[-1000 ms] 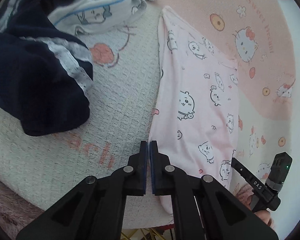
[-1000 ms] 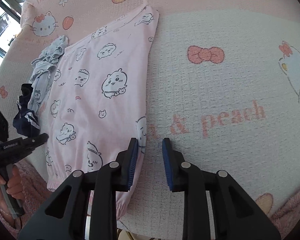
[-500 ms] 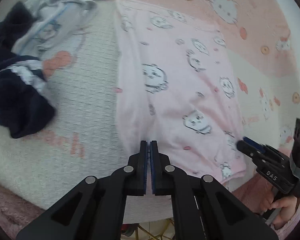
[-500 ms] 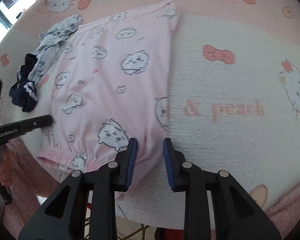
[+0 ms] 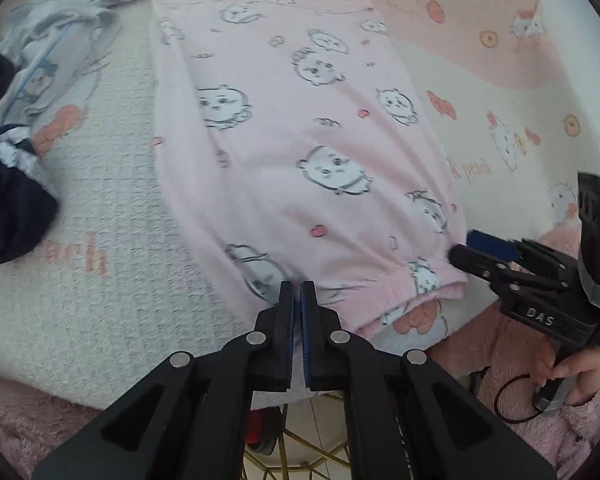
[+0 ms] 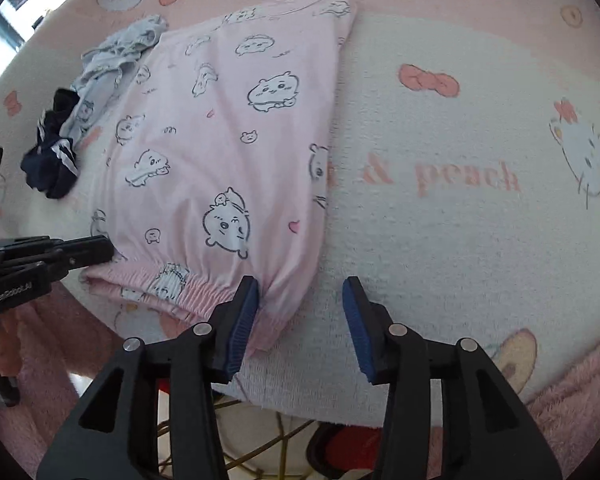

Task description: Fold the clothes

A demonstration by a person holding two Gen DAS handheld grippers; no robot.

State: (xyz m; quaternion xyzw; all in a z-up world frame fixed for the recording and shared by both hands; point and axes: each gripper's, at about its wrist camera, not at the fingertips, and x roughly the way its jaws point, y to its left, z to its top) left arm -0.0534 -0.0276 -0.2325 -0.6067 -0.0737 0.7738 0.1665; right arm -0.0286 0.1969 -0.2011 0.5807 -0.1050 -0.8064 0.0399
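pink garment [image 6: 228, 152] | elastic hem partly between spread right claw [image 6: 300, 312] fingers

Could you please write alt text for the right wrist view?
The open right gripper hovers at the elastic hem of pink cartoon-print pyjama bottoms spread flat on a cat-print blanket. The left gripper reaches in beside them.

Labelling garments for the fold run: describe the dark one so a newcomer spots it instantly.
On the cat-print blanket, the big pink garment with cartoon faces lies flat in the middle. Off its far left side is a small heap: a pale grey-blue garment, and nearer the blanket's edge the navy garment, crumpled, the only dark one, with white stripes.
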